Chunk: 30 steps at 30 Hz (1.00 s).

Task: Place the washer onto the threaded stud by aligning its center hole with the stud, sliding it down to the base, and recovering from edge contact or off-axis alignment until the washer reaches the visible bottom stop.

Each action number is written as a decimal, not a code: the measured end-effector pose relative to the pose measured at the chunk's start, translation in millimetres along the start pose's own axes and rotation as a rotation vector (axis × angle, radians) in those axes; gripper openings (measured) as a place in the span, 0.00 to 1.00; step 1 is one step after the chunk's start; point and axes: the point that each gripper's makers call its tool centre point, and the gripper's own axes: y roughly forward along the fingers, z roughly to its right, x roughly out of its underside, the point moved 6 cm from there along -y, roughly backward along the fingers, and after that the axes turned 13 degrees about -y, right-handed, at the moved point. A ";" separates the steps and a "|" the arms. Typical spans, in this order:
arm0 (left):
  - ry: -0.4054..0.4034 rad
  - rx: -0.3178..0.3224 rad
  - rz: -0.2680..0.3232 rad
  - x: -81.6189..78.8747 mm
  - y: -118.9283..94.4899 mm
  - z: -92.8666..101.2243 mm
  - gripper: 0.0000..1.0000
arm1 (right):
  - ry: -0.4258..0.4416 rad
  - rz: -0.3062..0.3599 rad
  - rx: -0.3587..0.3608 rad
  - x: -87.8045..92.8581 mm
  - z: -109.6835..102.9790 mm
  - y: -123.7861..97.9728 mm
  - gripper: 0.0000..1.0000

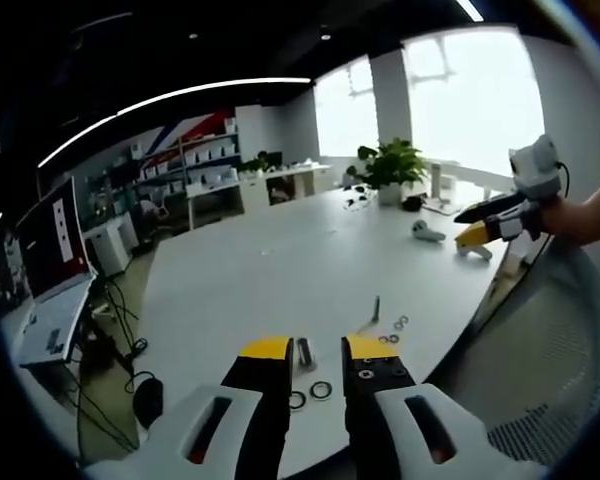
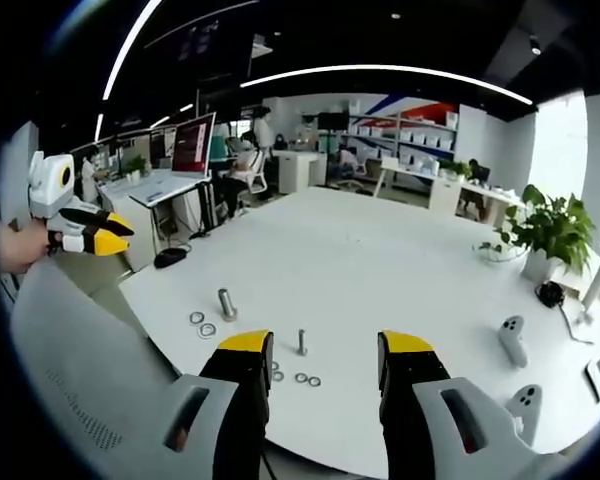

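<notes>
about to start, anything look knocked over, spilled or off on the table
Nothing stands out. The threaded stud stands upright on the white table, washers lie flat and loose around it, and a larger bolt stands upright with two more rings beside it. Both grippers are open and empty.

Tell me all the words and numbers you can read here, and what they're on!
No words or numbers can be read in either view.
The monitor has light panels on a red screen, too blurred to read.
The shelf bins may carry labels, too small to tell.
The washers, threaded stud and grippers show no markings.
</notes>
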 end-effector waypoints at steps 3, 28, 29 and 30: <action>-0.001 -0.006 -0.020 2.8 1.9 -0.8 0.17 | -0.006 -0.008 -0.008 2.1 -0.4 1.5 0.44; 0.042 -0.102 -0.178 23.0 9.4 -10.5 0.18 | -0.023 0.003 -0.129 0.1 -19.1 4.7 0.43; 0.039 -0.104 -0.178 23.3 9.3 -11.0 0.17 | -0.017 0.008 -0.128 -0.6 -19.0 4.1 0.43; 0.037 -0.107 -0.182 24.3 9.2 -11.6 0.17 | -0.014 0.011 -0.128 -1.0 -19.2 3.8 0.42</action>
